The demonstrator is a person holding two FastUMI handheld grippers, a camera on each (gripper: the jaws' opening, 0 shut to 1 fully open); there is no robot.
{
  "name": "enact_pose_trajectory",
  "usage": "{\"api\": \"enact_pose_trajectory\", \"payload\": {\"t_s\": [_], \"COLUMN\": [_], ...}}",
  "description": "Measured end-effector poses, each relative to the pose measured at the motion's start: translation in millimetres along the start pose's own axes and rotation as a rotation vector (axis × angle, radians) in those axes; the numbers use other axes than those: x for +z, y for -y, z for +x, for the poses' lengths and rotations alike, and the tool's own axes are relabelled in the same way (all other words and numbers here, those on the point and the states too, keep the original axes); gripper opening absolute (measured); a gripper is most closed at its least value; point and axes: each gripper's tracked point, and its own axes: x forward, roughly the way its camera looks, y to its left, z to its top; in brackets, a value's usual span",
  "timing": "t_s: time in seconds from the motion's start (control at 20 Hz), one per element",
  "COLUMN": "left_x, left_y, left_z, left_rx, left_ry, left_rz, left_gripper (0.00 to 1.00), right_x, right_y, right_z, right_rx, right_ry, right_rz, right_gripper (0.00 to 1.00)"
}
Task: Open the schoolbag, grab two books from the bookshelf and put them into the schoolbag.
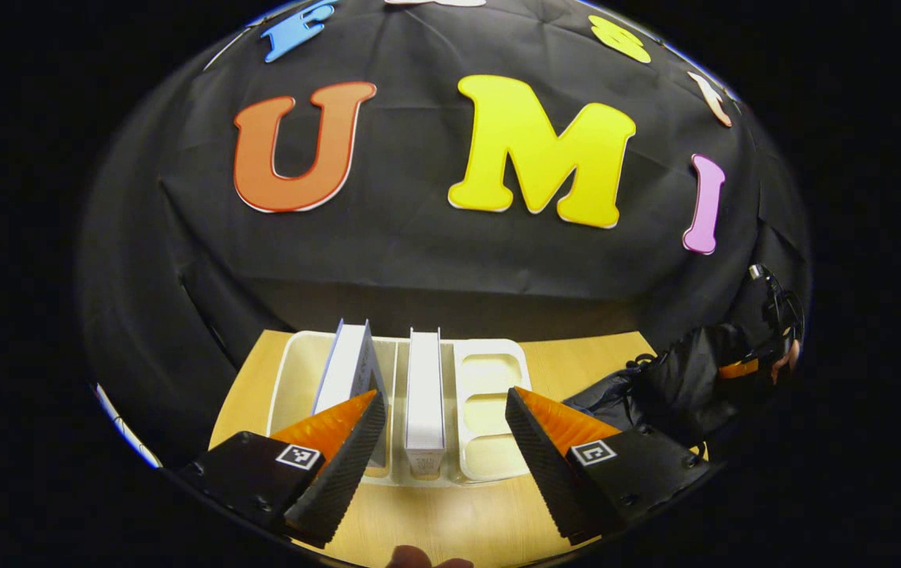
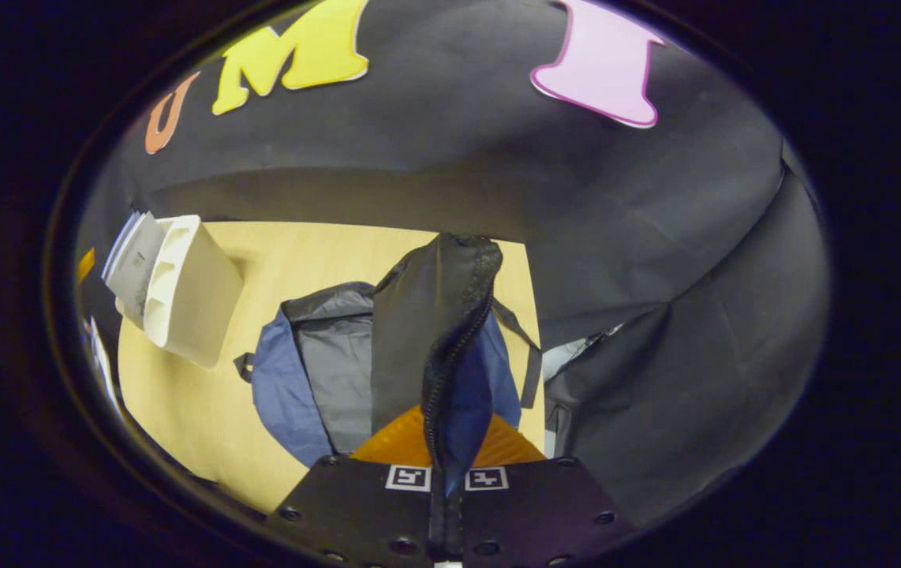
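Note:
A white bookshelf rack point(image 1: 490, 410) stands on the wooden table with two white books upright in its slots. My left gripper point(image 1: 443, 394) is open just in front of it; the middle book point(image 1: 424, 386) stands in line with the gap, farther off, and the left book point(image 1: 348, 367) leans behind the left finger. The schoolbag point(image 2: 300, 371), blue and grey, lies on the table. My right gripper point(image 2: 444, 430) is shut on its black zippered flap point(image 2: 427, 315) and holds it lifted. In the left gripper view the bag point(image 1: 656, 386) is at the right, with the right gripper point(image 1: 742, 367) above it.
The rack point(image 2: 182, 292) with its books point(image 2: 131, 264) sits left of the bag in the right gripper view. Bare table top point(image 2: 324, 252) lies between them. The black cloth wall closes off the back and right side close behind the bag.

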Motion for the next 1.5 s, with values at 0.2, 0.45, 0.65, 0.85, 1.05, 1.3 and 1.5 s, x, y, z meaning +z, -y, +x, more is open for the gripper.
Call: {"api": "enact_pose_trajectory", "payload": {"t_s": [0.2,0.45,0.65,0.85,1.05,1.3,1.5], "left_x": [-11.4,-31.3,-43.0,-52.4,-54.8,-60.7,-60.0], "left_y": [-6.5,-18.4,-19.0,-23.3,-28.0,-28.1,-27.8], "left_z": [32.8,66.6,81.9,97.2,98.7,101.5,91.7], "left_rx": [-0.008,0.029,0.042,0.056,0.087,0.11,0.127], "left_ry": [-0.159,-0.342,-0.417,-0.474,-0.509,-0.532,-0.55], "left_rz": [-0.001,0.007,0.01,0.011,0.038,0.022,0.013], "left_gripper": [0.97,0.96,0.96,0.94,0.83,0.51,0.47], "right_x": [-2.5,-6.5,-8.4,-10.7,-12.1,-14.8,-15.0], "right_y": [7.9,10.1,9.7,7.0,2.6,-1.3,-3.1], "right_z": [2.7,7.4,6.6,6.7,4.3,7.5,7.6], "right_rx": [0.02,0.045,0.064,0.077,0.083,0.093,0.087], "right_ry": [-0.011,-0.021,-0.02,-0.025,-0.025,-0.028,-0.02], "right_rz": [0.023,0.052,0.058,0.055,0.053,0.069,0.065], "right_gripper": [0.05,0.01,0.01,0.01,0.01,0.01,0.01]}}
